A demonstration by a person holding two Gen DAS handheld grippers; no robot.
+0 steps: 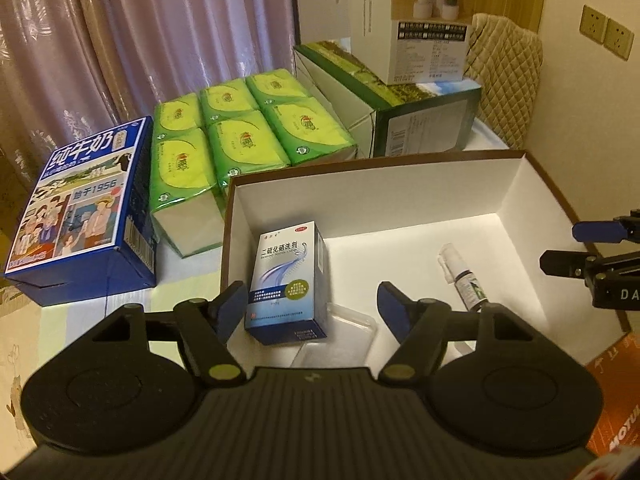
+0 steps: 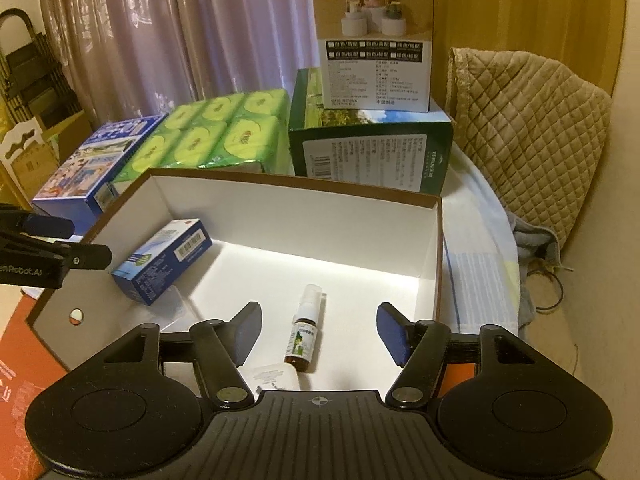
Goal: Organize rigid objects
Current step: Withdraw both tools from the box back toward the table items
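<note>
The left black two-finger tongs [image 1: 313,307] with blue pads tilt downward, fingers spread wide and gripping nothing. The right black two-finger tongs [image 2: 319,330] with blue pads tilt downward likewise, fingers parted and empty. Each shows at the edge of the other's view.

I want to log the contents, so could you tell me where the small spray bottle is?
The spray bottle lies on the floor of the open white box, right of the blue medicine carton.
</note>
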